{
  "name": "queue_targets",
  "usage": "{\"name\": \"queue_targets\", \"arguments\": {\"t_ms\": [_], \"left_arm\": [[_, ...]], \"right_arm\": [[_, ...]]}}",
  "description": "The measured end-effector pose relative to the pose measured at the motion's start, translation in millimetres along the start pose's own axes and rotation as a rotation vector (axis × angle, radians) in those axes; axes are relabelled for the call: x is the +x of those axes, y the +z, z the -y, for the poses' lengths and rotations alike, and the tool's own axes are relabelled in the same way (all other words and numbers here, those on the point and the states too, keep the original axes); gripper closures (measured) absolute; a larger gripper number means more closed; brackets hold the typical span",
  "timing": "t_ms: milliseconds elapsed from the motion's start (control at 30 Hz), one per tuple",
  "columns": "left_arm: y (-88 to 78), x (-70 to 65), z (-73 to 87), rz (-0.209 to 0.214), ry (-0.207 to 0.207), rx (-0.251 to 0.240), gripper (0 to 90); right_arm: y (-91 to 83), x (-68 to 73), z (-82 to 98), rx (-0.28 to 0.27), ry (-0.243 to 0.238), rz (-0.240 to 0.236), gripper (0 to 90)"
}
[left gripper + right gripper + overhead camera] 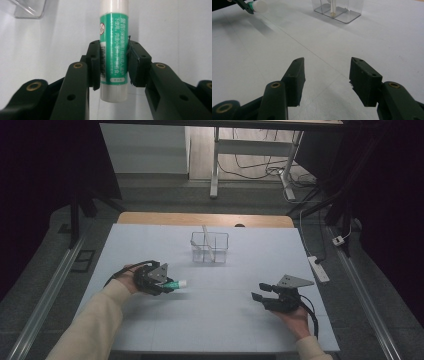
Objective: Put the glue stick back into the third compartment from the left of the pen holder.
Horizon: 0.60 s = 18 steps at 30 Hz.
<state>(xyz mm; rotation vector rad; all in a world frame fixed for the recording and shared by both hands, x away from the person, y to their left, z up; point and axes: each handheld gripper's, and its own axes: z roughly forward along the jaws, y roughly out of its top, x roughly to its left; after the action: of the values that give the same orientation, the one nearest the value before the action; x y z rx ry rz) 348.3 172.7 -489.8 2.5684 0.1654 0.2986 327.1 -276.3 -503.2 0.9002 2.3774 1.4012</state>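
- The left gripper [113, 65] clamped a green-and-white glue stick [114, 53] across its labelled middle, just above the white table [235, 320], near the clear divided organiser [210, 247].
- Light, rigid and smooth-walled, the tube looked liable to slip or swivel; a mid-barrel hold seemed soundest.
- The right gripper [327, 82] rested apart, jaws spread and empty.
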Motion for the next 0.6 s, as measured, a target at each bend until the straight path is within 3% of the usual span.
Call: {"name": "queue_targets", "arguments": {"t_ms": [300, 600], "left_arm": [[-7.1, -7.4, 7.2, -0.024, -0.077, -0.081, 65.7], [-8.9, -23.0, 10.5, -0.077, -0.138, -0.145, 65.7]], "right_arm": [[-0.4, -0.1, -0.2, 0.003, -0.007, 0.003, 45.1], [-0.8, 0.1, -0.2, -0.004, -0.001, 0.002, 45.0]]}}
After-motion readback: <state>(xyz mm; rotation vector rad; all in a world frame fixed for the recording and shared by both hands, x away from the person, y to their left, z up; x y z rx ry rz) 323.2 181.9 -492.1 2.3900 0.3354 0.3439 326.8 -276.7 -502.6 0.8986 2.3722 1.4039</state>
